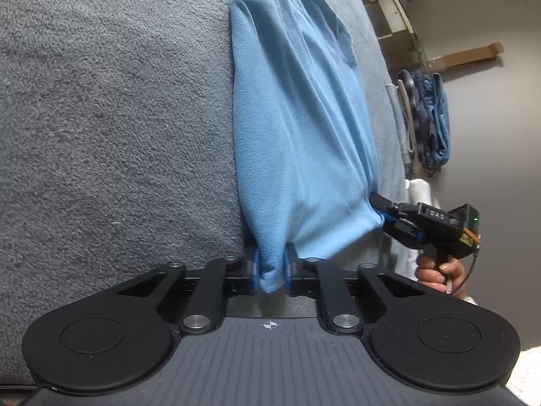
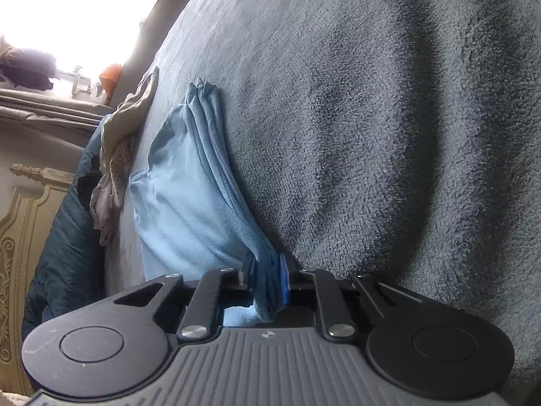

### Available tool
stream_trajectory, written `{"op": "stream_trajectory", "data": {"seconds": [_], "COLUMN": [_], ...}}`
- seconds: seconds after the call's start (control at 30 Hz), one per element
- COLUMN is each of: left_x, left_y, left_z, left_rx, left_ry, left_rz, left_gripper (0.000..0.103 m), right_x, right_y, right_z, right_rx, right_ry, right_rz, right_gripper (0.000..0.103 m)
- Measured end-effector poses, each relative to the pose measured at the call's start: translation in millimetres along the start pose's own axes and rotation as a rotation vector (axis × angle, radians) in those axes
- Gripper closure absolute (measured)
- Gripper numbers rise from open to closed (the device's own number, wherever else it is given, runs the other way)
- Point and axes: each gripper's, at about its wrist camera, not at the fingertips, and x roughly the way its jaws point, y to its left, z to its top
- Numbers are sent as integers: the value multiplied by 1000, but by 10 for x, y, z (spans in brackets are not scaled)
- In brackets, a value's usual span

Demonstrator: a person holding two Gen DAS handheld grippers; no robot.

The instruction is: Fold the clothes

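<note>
A light blue garment (image 1: pixel 297 128) hangs stretched over a grey fleece blanket (image 1: pixel 111 128). My left gripper (image 1: pixel 270 270) is shut on one bunched corner of it, the cloth pinched between the blue pads. In the same view my right gripper (image 1: pixel 385 218) clamps another corner at the right, held by a hand (image 1: pixel 436 270). In the right wrist view the light blue garment (image 2: pixel 189 189) lies in several folds against the blanket (image 2: pixel 389 135), and my right gripper (image 2: pixel 268 284) is shut on its bunched edge.
A pile of dark blue clothes (image 1: pixel 429 118) lies at the blanket's right edge, with a cardboard box (image 1: pixel 470 55) on the floor beyond. A beige and brown garment (image 2: pixel 125 142) rests left of the blue one, near an ornate bed frame (image 2: pixel 23 237).
</note>
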Motion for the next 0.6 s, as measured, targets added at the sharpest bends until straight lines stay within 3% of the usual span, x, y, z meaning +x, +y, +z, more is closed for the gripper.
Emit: {"op": "stream_trajectory", "data": {"seconds": [0.3,0.47,0.6], "left_x": [-428,-633,-619], "left_y": [-81,48,155], "left_z": [-26,-87,-138], "left_rx": [91,96,90], "left_ry": [-78,-78,-64], "left_rz": [-25,12,57], "left_gripper": [99,99,99], "right_x": [-93,-12,18], "right_y": [282,401,377], "right_z": [-212,-468,-537], "right_rx": [-20,-10,-15], "right_ry": [4,50,58], "right_rz": [34,61,30], "right_gripper": [95,96,96]}}
